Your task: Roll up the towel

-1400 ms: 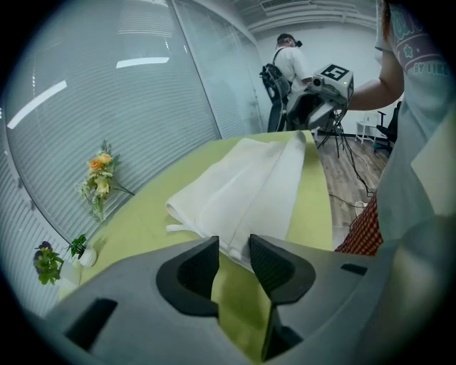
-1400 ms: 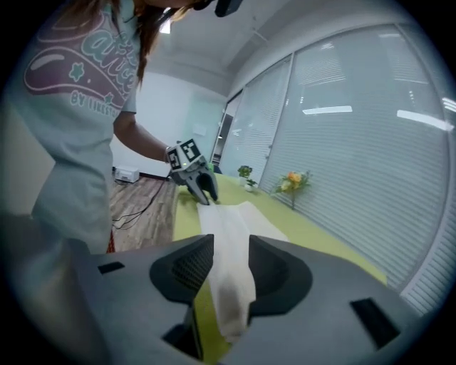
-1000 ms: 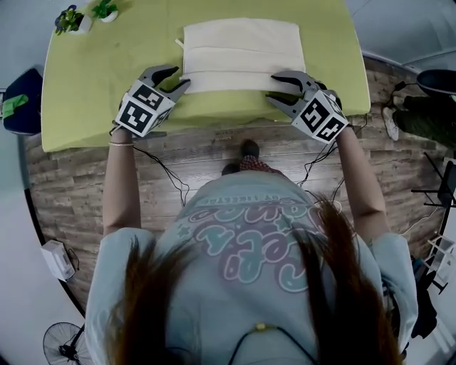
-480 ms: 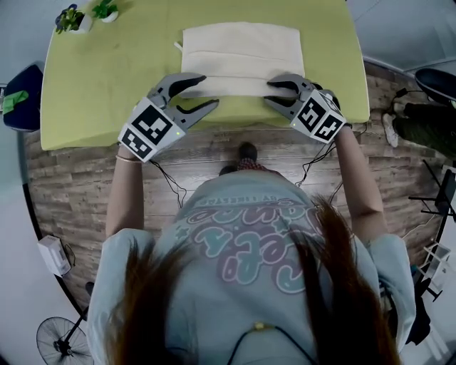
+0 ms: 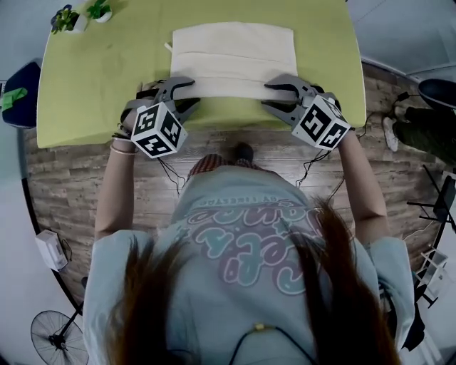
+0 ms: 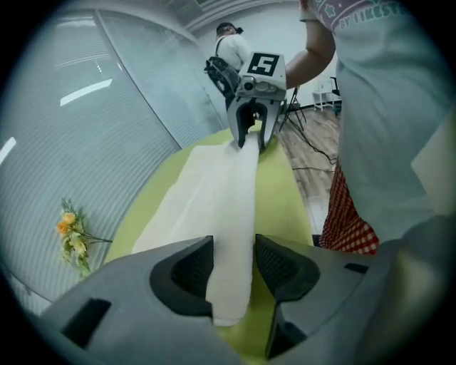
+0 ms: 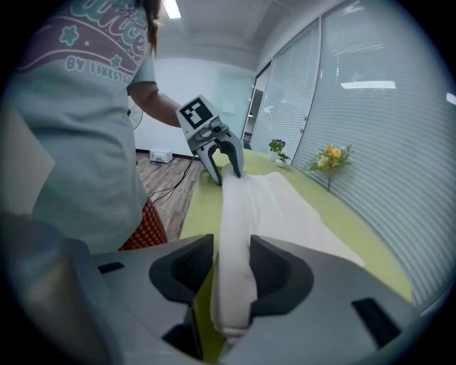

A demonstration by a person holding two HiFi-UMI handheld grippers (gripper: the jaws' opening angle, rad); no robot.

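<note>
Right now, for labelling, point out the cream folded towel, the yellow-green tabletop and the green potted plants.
cream folded towel (image 5: 235, 50): head view, middle
yellow-green tabletop (image 5: 92, 85): head view, bare left
green potted plants (image 5: 97, 10): head view, leaves

Pale printed T-shirt (image 5: 246, 246), red-checked garment (image 5: 212, 165) beneath

green table (image 5: 92, 85) | two potted plants (image 5: 65, 18) far-left corner | fan (image 5: 60, 336) on floor (image 5: 64, 185)

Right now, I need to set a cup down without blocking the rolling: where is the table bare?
Bare: the table left of the towel, between the plants and left gripper; also the strip right of the towel. Crowded: the near edge, where the left gripper's jaws have just been closing round the roll and the right gripper's, gripping it, opening.
</note>
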